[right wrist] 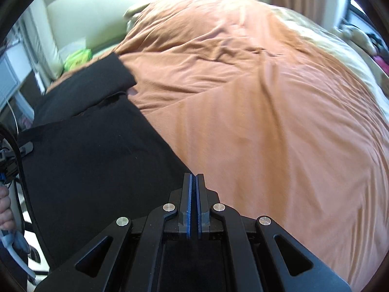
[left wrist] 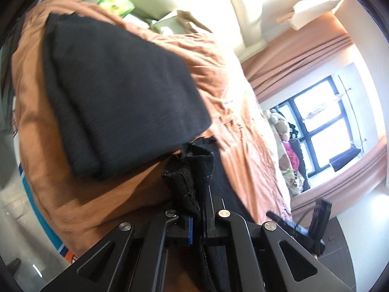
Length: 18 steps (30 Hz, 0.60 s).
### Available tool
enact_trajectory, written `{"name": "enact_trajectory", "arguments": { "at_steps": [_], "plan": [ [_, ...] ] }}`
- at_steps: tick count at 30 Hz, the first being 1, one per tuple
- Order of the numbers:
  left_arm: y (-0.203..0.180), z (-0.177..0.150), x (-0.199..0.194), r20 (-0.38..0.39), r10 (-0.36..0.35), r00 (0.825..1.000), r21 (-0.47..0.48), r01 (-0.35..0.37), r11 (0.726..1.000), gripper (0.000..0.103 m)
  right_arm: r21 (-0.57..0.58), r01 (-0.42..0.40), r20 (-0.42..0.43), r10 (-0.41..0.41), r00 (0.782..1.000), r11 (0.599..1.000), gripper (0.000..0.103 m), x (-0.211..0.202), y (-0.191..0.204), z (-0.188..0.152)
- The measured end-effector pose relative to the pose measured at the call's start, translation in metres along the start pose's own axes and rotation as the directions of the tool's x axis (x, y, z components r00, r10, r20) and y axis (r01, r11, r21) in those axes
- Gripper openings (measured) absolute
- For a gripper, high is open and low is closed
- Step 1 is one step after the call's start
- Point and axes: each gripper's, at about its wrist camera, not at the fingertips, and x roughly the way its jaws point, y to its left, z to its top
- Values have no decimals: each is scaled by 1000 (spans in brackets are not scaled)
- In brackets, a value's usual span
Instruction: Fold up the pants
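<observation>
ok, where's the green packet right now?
The green packet sits at the upper left of the right wrist view, just past the far end of the black pants, off the edge of the orange bedspread.

We hold our left gripper (left wrist: 198,215) angled downward, jaws pinched on bunched black fabric. Our right gripper (right wrist: 193,182) tilts steeply down, blue pads pressed together with nothing between. At its left, fingers (right wrist: 5,209) wrap a handle.
</observation>
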Motion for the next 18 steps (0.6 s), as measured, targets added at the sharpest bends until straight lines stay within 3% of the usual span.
{"name": "enact_trajectory", "arguments": {
  "at_steps": [9, 18],
  "plan": [
    [-50, 21, -7, 17, -131, 991, 57, 130, 990, 5, 136, 86, 9, -88, 996, 987, 0, -86, -27, -67],
    [-95, 30, -13, 4, -220, 976, 118, 218, 969, 5, 302, 161, 0, -169, 986, 940, 0, -160, -37, -139]
  ]
}}
